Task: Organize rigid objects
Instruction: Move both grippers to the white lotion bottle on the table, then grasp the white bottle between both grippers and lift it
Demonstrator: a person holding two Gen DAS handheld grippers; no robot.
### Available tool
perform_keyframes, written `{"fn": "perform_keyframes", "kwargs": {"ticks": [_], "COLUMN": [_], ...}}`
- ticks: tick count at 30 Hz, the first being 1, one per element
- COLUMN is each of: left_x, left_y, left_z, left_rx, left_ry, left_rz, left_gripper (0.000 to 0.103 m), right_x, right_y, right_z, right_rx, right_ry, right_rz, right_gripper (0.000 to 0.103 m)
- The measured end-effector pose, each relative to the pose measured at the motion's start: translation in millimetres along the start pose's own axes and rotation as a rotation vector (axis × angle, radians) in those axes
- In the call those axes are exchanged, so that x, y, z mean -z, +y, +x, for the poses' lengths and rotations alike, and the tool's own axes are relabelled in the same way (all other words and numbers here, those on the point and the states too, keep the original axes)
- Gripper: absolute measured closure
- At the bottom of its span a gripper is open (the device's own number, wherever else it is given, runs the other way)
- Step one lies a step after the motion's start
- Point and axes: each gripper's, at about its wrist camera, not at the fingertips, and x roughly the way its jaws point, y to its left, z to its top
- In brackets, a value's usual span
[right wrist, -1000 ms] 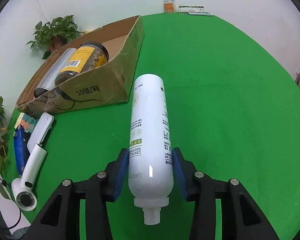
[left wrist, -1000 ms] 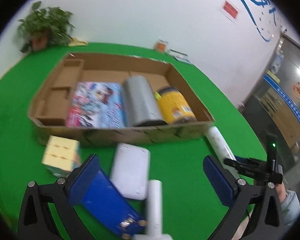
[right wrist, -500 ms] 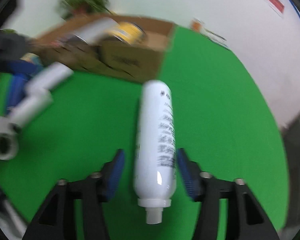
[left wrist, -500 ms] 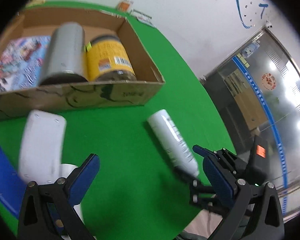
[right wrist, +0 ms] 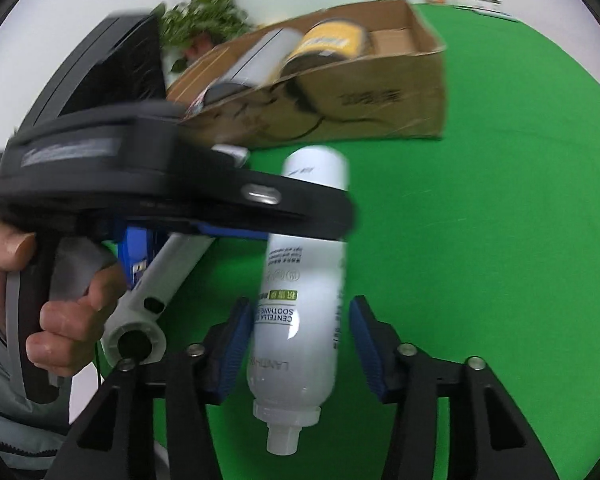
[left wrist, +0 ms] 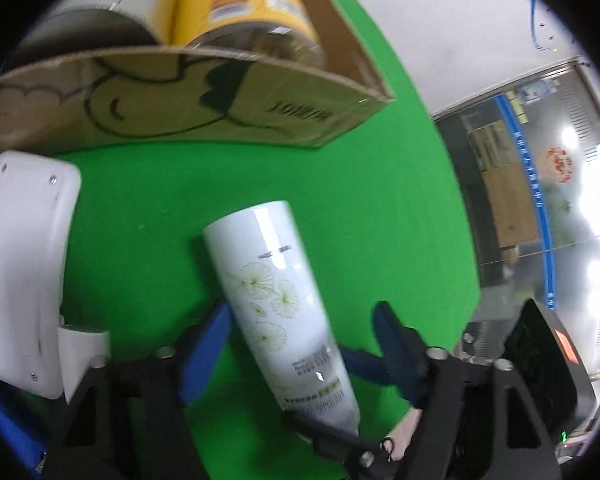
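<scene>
A white bottle with a leaf print lies on the green table, its base toward the cardboard box. My left gripper straddles the bottle's middle with its jaws closing; the left pad is at the bottle and a gap shows at the right pad. My right gripper straddles the bottle near its neck, jaws also closing, with a thin gap at the right pad. The left tool's black body, held by a hand, crosses over the bottle in the right wrist view.
Inside the box lie a yellow-labelled jar and a grey cylinder. A flat white device lies left of the bottle. A white handled appliance and a blue object sit nearby. A potted plant stands behind the box.
My left gripper swung right and down from the box to straddle the bottle, and its jaws narrowed. The right gripper's jaws loosened off the bottle, then narrowed again. The left tool entered the right view.
</scene>
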Motion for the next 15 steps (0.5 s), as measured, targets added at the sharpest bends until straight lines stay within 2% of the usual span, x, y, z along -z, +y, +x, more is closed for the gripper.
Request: {"fn": "perform_keyframes", "kwargs": {"ticks": [1, 4, 6, 9, 12, 15], "left_x": [-0.4, 1.0, -0.5, -1.5, -4.4, -14.8], "left_y": [3.0, 3.0, 3.9, 6.1, -0.6, -17.8], "left_z": [1.1, -1.3, -4.0, -7.6, -12.0, -38.4], "left_rx": [-0.017, -0.026, -0.031, -0.025, -0.037, -0.045], "left_ry": [0.012, 0.004, 0.003, 0.002, -0.038, -0.122], "left_rz": [-0.010, -0.001, -0.008, -0.016, 0.013, 0.067], "left_gripper": [0.046, 0.047, 0.052, 0.053, 0.054, 0.054], "right_x": [0.2, 0.2, 0.3, -0.3, -3.3, -16.9], "right_y": [4.5, 15.2, 23.6, 25.1, 28.8, 32.5], "right_z": [4.5, 11.7, 11.7, 12.3, 9.0, -5.1], "right_rx": [0.015, 0.065, 0.112, 0.115, 0.117, 0.110], "right_ry": [0.007, 0.006, 0.000, 0.000, -0.015, -0.079], "right_rz": [-0.005, -0.024, -0.057, -0.040, -0.036, -0.047], "right_gripper": [0.057, 0.057, 0.057, 0.058, 0.058, 0.058]}}
